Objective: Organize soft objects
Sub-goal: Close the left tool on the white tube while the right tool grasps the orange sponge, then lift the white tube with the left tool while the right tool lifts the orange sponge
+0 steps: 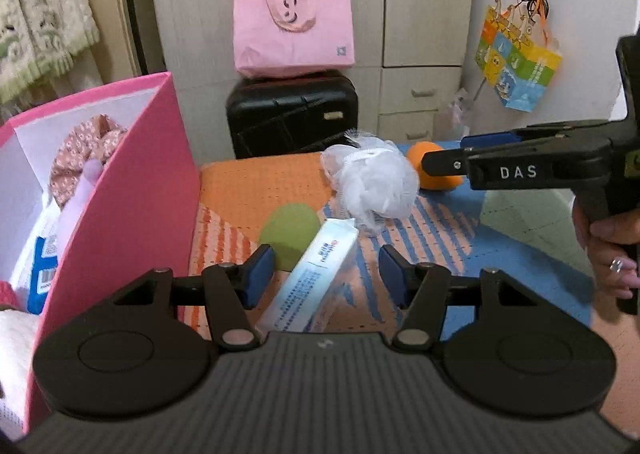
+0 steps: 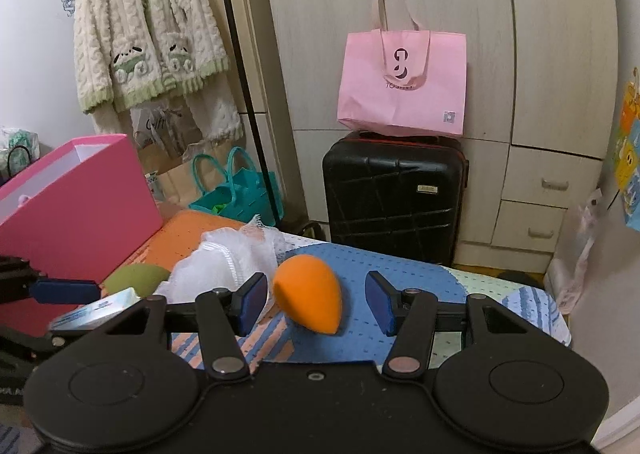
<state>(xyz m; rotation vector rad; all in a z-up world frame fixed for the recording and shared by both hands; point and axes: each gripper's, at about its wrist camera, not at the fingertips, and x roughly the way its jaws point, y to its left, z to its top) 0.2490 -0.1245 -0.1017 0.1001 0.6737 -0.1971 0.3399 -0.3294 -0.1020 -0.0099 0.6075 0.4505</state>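
Now both tools tip forward and down over the patterned mat (image 1: 248,190) on the tabletop. The left gripper (image 1: 326,272) points at a white and blue packet (image 1: 308,278), which lies slanted between its blue fingers (image 1: 260,274); the pads stand apart on either side with a clear gap to the packet, nothing pinched. Just beyond the packet sits a green sponge (image 1: 290,230), and farther out a white mesh puff (image 1: 372,182).

Over on the right, the right gripper (image 2: 316,300) angles down at the orange sponge (image 2: 310,292), an egg shape lying on the blue part of the mat. Its fingers (image 2: 252,302) bracket the sponge, spread, with space showing on both sides, so no grip. In the left wrist view that same tool reaches in from the right edge, a hand (image 1: 608,246) wrapped around its black handle, a ring on one finger.

At far left stands the pink box (image 1: 120,182), open on top, with floral cloth and other soft items already inside.
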